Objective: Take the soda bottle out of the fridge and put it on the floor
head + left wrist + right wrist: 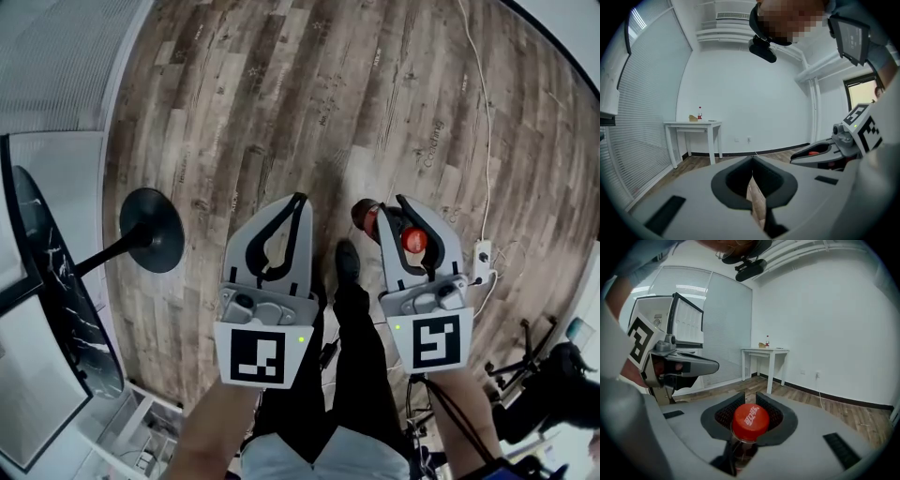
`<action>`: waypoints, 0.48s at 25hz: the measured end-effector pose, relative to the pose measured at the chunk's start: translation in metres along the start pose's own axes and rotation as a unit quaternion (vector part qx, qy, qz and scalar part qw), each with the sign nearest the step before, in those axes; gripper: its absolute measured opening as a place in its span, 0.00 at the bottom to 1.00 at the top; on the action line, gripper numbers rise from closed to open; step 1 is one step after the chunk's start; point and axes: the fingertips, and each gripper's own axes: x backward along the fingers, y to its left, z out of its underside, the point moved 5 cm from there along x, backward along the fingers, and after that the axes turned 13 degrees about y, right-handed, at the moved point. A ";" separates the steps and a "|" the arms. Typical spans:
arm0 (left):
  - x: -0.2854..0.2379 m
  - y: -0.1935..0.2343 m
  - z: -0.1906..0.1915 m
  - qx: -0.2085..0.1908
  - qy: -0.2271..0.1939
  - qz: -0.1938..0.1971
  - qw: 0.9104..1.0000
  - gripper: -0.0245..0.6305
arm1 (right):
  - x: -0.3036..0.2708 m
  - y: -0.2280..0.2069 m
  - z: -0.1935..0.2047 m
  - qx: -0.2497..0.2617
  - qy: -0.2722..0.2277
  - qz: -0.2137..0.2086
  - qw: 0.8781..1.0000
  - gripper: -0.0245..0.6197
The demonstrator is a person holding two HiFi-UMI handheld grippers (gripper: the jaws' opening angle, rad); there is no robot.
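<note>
Red-topped soda bottle (750,420) hangs over the wood floor (328,94), pinched at its neck by my right gripper (392,206), probably heavy and slippery, so I hold just under the top; my left gripper (298,202) is closed, empty.

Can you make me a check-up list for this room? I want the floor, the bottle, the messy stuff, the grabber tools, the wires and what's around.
Surface: brown wooden plank floor, bare in front of the tools.
Job's things: soda bottle with a red cap, gripped below its cap, not yet set down.
Clutter: black round-based stand at the left.
Grippers: left tool shut and empty; right tool shut on that bottle.
Cables: white cable runs to a white power strip.
Surroundings: white table by the wall; black office chair at the lower right.
</note>
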 end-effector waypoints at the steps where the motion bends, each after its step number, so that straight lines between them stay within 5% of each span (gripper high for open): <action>1: -0.003 0.001 0.006 0.002 0.004 0.001 1.000 0.06 | -0.004 0.000 0.005 -0.002 0.001 0.001 1.000 0.17; 12: -0.047 0.018 0.084 -0.001 0.027 0.007 1.000 0.06 | -0.060 -0.004 0.067 -0.013 0.009 0.020 1.000 0.17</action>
